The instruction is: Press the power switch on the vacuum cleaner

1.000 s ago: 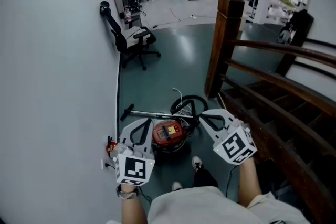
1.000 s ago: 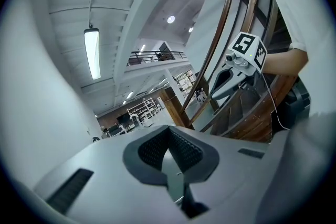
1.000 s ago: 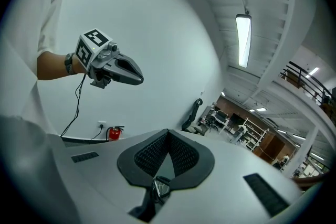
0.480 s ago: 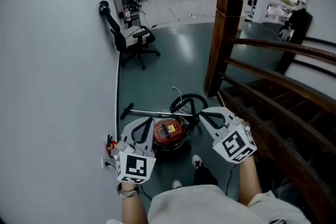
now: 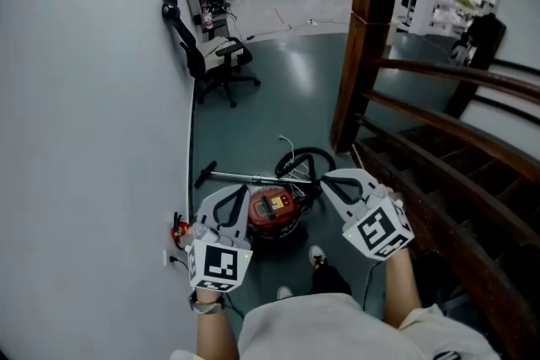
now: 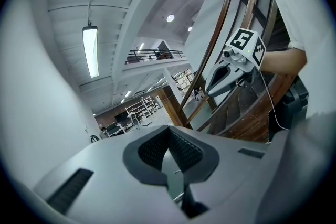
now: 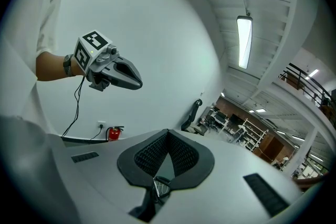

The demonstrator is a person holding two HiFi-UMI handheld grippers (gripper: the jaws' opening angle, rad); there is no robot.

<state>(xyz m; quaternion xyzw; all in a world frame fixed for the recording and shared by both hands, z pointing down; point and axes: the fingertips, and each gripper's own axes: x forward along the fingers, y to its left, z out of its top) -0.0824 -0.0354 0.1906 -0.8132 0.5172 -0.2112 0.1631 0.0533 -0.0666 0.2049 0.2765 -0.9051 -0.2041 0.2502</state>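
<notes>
Almost nothing has moved since the earlier frames. Both grippers hold the same places in front of the person, and only the head view has tipped a little, so the far room sits slightly higher in frame. For the task this means a pause, not a press.

The left gripper (image 5: 236, 196) has its jaws together on nothing. The right gripper (image 5: 331, 181) is likewise closed and empty. Both are held up in the air, well apart from the red vacuum cleaner (image 5: 272, 211), which lies on the green floor (image 5: 253, 131) below and between them. Its wand (image 5: 240, 179) stretches left and its black hose (image 5: 305, 163) loops to the right. The power switch cannot be picked out at this size. Held so, the grippers fit either a moment before reaching down to the switch or one after drawing back from it.

A small fire extinguisher (image 5: 177, 230) stands at the wall (image 5: 93, 139) to the left. Further off are an office chair (image 5: 218, 59) and a wooden newel post (image 5: 364, 55).

No writing can be read. The vacuum cleaner's top carries a yellow patch too small to make out, and the grippers' cubes show only black-and-white square patterns.
</notes>
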